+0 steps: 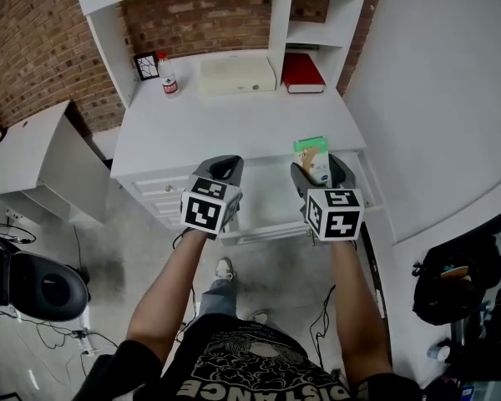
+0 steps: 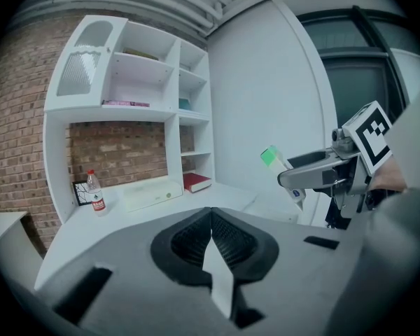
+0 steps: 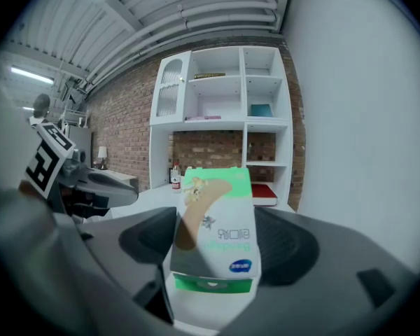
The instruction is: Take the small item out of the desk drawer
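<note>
1. Right tongs [image 1: 321, 167]: jaws set fairly wide and closed on a small box, one pad against each broad side. The grip looks secure.
2. Small box [image 3: 217, 236]: green and white card, printed with a sticking-plaster picture. It is held upright in the air, its upper end standing clear above the jaws. From the head view it sits over the front edge of the desk, above the open drawer and touching nothing but the tongs.
3. Left tongs [image 2: 211, 219]: tips brought together with nothing between them. They are held level beside the right pair and a little apart from it.
4. Drawer [image 1: 263, 224]: pulled out from under the desk front, below and between the two hands. The part of its floor that shows is bare, and the rest is hidden behind the tongs.
5. Desk [image 1: 234, 128]: white, with a shelf unit at the back. Well away from the hands, along the rear, it carries a small bottle [image 1: 169, 82], a flat white case [image 1: 237, 75], a red book [image 1: 302, 72] and a little dark frame [image 1: 146, 65].
6. Progress, as judged: the item appears lifted out, so the main step looks done. What seems left is setting the box down, probably on the desk top, and perhaps pushing the drawer shut.
</note>
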Demonstrator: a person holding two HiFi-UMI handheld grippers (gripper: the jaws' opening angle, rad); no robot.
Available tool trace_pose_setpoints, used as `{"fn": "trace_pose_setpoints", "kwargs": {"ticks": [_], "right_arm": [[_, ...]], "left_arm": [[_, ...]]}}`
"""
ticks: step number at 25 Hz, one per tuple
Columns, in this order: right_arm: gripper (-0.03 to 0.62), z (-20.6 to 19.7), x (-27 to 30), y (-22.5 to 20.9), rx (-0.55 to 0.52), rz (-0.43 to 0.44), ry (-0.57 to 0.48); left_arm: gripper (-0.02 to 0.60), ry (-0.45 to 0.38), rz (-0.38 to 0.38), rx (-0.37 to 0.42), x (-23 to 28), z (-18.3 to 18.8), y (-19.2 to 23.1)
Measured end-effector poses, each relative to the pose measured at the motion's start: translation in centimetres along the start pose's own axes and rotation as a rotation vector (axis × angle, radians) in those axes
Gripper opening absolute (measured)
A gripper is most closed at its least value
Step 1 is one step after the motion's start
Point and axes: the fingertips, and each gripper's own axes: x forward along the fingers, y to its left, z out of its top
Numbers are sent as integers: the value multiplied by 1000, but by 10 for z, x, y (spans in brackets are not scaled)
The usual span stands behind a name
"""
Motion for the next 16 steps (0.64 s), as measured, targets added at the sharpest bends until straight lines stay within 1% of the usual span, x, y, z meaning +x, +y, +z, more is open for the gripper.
{"fn": "trace_pose_setpoints", "kwargs": {"ticks": [8, 16], "right_arm": [[348, 1, -2, 7, -10, 11, -3], [348, 2, -4, 9, -17, 16, -8]], "left_arm": [[7, -8, 7, 8, -5, 6, 0], [7, -3, 2, 13, -6, 2, -5]]}}
